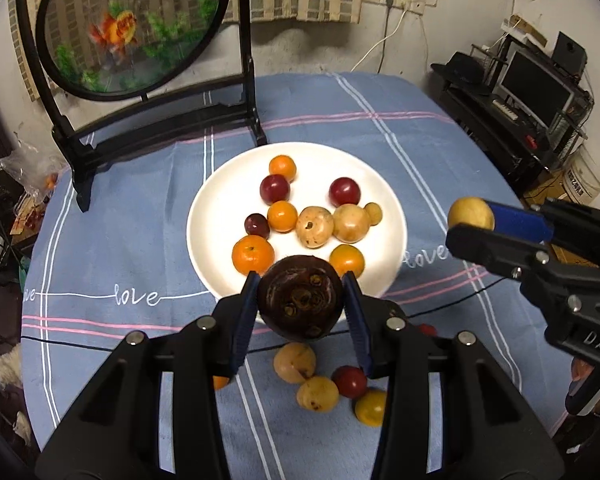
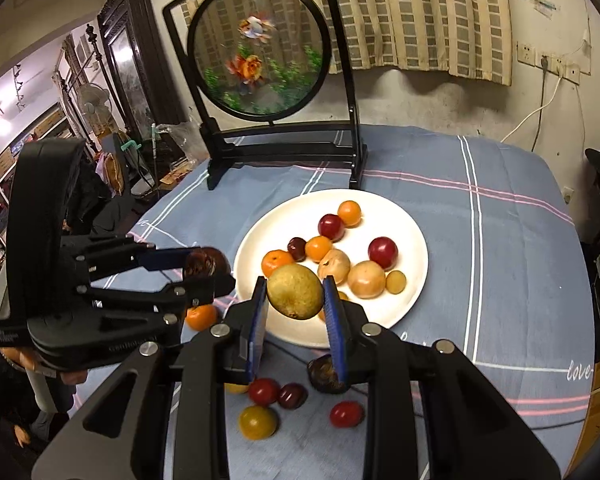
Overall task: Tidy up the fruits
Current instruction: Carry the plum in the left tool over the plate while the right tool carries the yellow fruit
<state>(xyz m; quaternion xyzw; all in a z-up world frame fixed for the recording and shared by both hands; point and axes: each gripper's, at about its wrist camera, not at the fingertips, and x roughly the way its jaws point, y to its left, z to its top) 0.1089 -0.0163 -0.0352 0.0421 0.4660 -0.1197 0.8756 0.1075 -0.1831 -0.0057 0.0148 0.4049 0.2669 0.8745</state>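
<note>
A white plate [image 1: 220,200] holds several small fruits: oranges, red plums and tan round fruits; it also shows in the right wrist view [image 2: 412,220]. My left gripper [image 1: 300,300] is shut on a dark purple-brown fruit [image 1: 300,300], held above the plate's near rim; it shows at left in the right wrist view [image 2: 204,268]. My right gripper [image 2: 296,300] is shut on a yellow-green pear-like fruit [image 2: 295,291], also above the near rim; it appears at right in the left wrist view [image 1: 471,213]. Loose fruits [image 1: 312,380] lie on the cloth below the grippers.
A blue striped tablecloth [image 1: 120,240] covers the table. A black stand with a round goldfish panel [image 1: 128,24] stands behind the plate. A black cable [image 1: 80,346] crosses the cloth. Shelving with a monitor [image 1: 536,84] is off the table's right side.
</note>
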